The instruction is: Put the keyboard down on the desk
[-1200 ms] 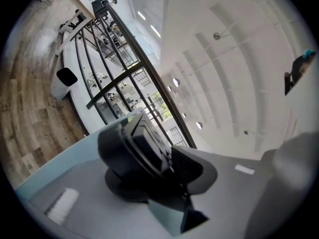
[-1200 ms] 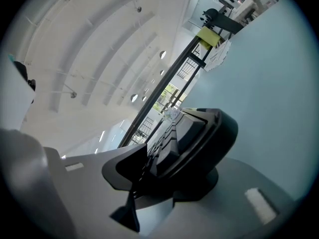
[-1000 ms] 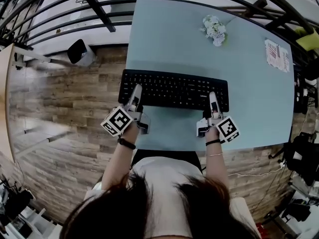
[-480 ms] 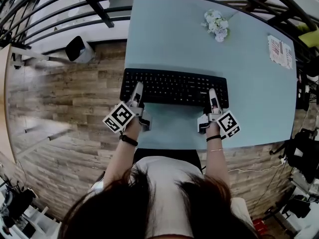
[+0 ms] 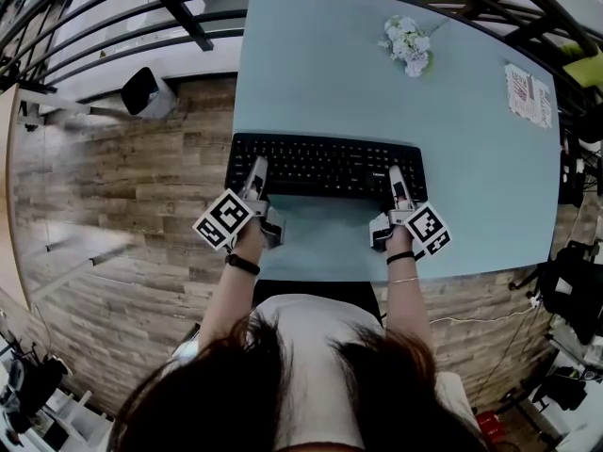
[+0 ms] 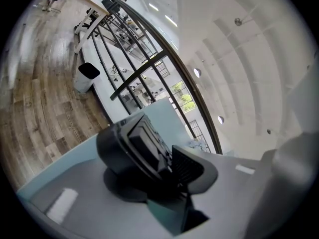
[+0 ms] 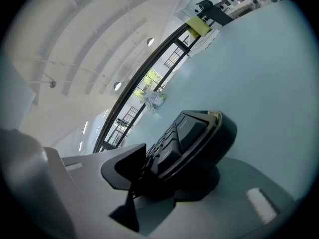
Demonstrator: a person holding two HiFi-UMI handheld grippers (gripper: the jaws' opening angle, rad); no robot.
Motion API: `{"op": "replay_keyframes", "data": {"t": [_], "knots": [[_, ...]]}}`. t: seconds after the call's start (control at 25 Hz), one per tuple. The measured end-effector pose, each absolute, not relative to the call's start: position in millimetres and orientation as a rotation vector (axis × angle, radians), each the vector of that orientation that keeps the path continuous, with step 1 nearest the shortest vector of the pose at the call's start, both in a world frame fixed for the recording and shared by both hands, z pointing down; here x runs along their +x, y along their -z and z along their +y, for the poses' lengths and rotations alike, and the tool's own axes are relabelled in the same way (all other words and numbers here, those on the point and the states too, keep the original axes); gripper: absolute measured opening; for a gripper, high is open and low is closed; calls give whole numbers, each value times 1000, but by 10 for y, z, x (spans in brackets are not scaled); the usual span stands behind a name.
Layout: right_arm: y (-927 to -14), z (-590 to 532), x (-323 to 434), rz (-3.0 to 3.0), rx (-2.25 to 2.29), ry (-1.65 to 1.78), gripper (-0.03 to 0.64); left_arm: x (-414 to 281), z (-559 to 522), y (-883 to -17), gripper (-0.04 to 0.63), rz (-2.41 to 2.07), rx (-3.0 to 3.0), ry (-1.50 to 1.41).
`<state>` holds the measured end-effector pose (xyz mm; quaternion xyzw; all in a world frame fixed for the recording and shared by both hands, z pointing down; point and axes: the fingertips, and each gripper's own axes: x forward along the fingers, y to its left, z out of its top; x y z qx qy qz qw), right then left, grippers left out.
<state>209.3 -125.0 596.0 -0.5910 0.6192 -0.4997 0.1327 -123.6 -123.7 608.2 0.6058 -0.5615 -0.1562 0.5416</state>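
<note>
head view: the black keyboard (image 5: 325, 166) spans crosswise, low over the pale blue desk (image 5: 377, 92), with the left gripper (image 5: 256, 179) and right gripper (image 5: 398, 185) each clamped on its near edge at one end, the left jaws just eased slightly wider, so the set-down likely goes straight down, kept level.

An open-plan office, by the look of it: a pale blue surface (image 5: 330, 83), a black keyboard (image 5: 325, 166) over it, wood-plank floor (image 5: 122, 205), a black railing (image 5: 172, 9) far beyond the left gripper (image 5: 255, 175), a high white ceiling (image 6: 249, 44) above.
</note>
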Motion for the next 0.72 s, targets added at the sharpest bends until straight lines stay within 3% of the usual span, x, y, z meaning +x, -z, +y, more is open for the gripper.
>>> {"op": "replay_keyframes", "data": {"t": [0.2,0.52,0.72], "knots": [[-5989,-1290,2125,1795,-1739,1471,169,-1230,-1260,-6079,172,-1352,1437,372],[-6120,-1256,2220,1765,-1802,1581,230,-1266,-1187,-6182,235,-1404,1386,309],[-6130,-1251,2231,1749,-1819,1597,232,-1348,-1130,-6195,280,-1476,1389,253]]}}
